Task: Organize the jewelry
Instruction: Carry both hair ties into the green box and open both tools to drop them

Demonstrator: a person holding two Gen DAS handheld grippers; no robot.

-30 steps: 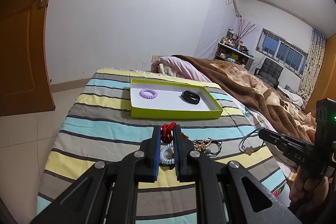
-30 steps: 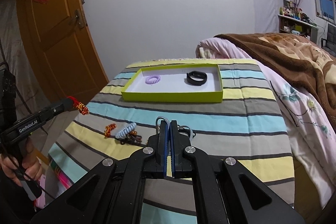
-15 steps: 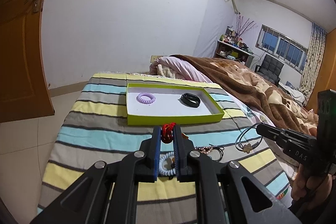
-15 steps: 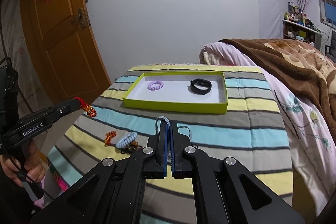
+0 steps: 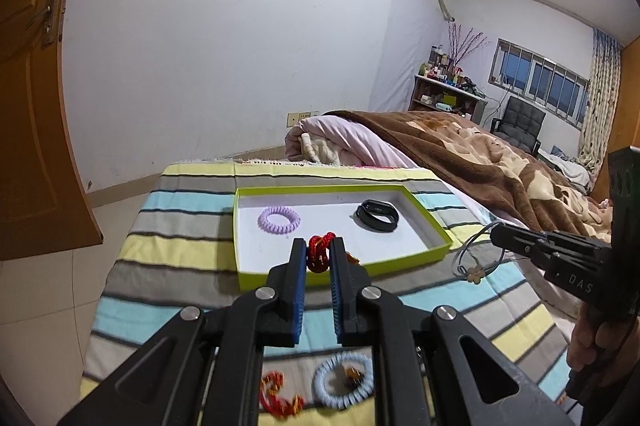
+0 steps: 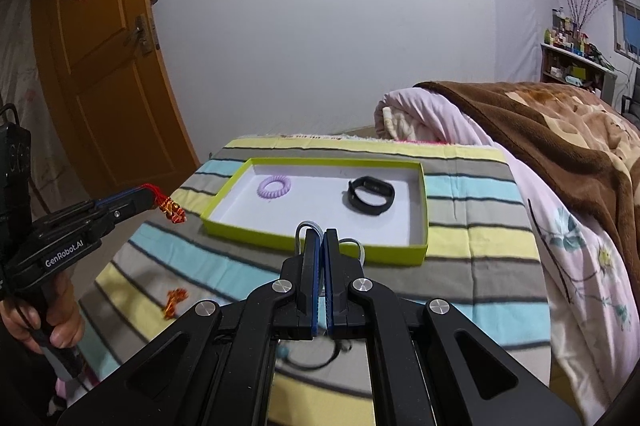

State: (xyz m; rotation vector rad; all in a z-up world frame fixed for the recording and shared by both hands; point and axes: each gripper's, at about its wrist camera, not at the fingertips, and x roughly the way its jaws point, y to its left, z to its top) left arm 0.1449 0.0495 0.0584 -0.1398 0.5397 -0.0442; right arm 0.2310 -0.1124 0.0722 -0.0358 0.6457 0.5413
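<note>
The left gripper (image 5: pixel 319 258) is clamped on a red knotted cord ornament (image 5: pixel 319 252), which is bunched between the blue-lined jaws and held in the air just short of the near rim of the green tray (image 5: pixel 425 226). The tray is a shallow, white-floored rectangular box lying on the striped blanket (image 5: pixel 192 226) with its long axis across the line of approach. The tray lies straight ahead of the ornament, so the coming move appears to be a short advance over the near wall. The right gripper (image 6: pixel 321 240) is pinched on a thin grey cord bracelet (image 5: pixel 474 260) bearing a small flower charm, also just short of the tray's near rim, toward its right end. Inside the tray, a ribbed purple coil band (image 5: pixel 279 220) lies toward the left end and a smooth black wristband (image 5: pixel 377 215) toward the right, well apart. Nearer than the tray, a pale blue coil band (image 5: pixel 343 380) and a red-and-gold ornament (image 5: pixel 278 396) rest on the blanket. Both grippers seem about equally near.
</note>
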